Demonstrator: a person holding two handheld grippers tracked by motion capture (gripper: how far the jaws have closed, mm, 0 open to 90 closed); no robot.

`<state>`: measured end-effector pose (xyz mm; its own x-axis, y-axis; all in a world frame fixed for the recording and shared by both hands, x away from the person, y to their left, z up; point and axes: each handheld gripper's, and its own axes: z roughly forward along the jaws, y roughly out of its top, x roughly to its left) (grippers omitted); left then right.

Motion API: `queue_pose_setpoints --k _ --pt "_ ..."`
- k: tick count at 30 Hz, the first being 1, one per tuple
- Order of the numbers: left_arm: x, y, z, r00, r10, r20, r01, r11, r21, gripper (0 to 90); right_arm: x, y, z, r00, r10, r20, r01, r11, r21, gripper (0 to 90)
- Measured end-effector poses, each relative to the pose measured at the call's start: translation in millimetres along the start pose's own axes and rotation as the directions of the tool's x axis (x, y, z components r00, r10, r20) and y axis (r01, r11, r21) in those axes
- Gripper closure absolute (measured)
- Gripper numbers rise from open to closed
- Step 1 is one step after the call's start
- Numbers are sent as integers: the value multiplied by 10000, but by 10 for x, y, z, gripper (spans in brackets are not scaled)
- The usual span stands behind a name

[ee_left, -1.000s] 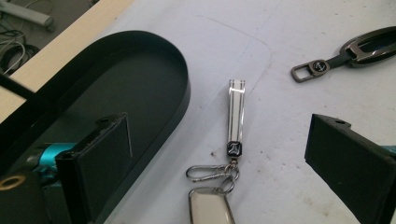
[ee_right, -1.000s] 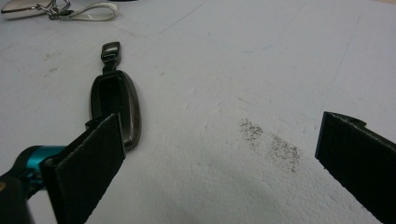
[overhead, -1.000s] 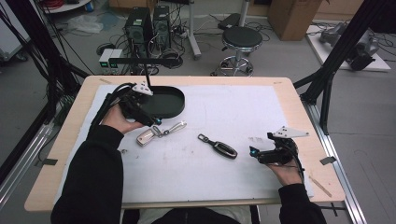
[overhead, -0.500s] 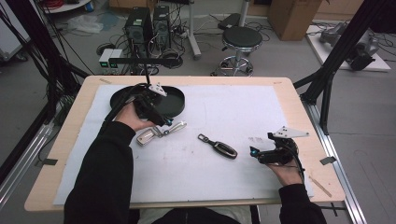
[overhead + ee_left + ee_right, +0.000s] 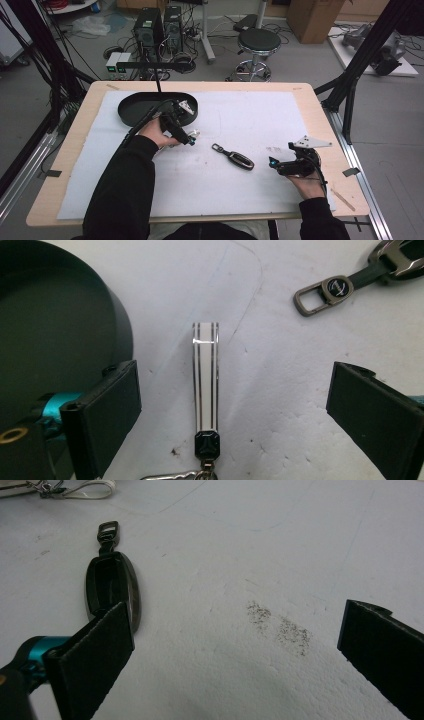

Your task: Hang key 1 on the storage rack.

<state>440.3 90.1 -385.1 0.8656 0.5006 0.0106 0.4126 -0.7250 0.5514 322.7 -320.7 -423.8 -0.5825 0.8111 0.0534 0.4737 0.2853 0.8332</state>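
Both pairs of jaws stand spread wide with nothing between the pads: your left gripper (image 5: 187, 140) hangs over the white key strap (image 5: 205, 380), and your right gripper (image 5: 274, 162) sits low over bare mat.

Largest first, you have one desk (image 5: 320, 120), and on it one white mat (image 5: 260, 115) that covers nearly all of the top and leaves a wooden border at each edge. One black oval tray (image 5: 135, 107) sits near the far left corner of the mat. Two keys lie out: the black key fob (image 5: 234, 157) at about the middle of the mat, and the silver key on the white key strap just beside the tray's near wall, under your left gripper.

In the left gripper view the strap runs straight up the middle between the jaws, apart from both pads, with the tray wall (image 5: 120, 330) close against the left jaw. The right jaw has free mat around it. In the right gripper view the black key fob (image 5: 112, 587) lies just beyond the left jaw, and open mat stretches ahead and to the right.
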Motion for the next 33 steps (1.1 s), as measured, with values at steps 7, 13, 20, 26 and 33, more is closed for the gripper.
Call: queue_pose_setpoints --k 7,13,20,26,33 --pt "18 -14 143 10000 -79 -29 80 9994 337 83 -12 -5 5 10000 -74 -9 74 10000 -5 8" --pt "11 -19 226 9998 -40 174 31 9987 513 92 -17 -13 13 9999 -11 107 10 9999 133 7" --pt "61 -54 328 9994 -239 245 213 9946 1020 107 -8 -19 9 9999 2 137 -4 9998 194 8" --pt "83 -62 340 9993 -363 -77 368 9947 959 225 -16 -28 1 9998 13 215 -17 9998 191 8" --pt "133 -74 308 9918 -1177 501 1158 9924 405 558 -21 -37 -1 9996 5 299 -12 9998 217 8"
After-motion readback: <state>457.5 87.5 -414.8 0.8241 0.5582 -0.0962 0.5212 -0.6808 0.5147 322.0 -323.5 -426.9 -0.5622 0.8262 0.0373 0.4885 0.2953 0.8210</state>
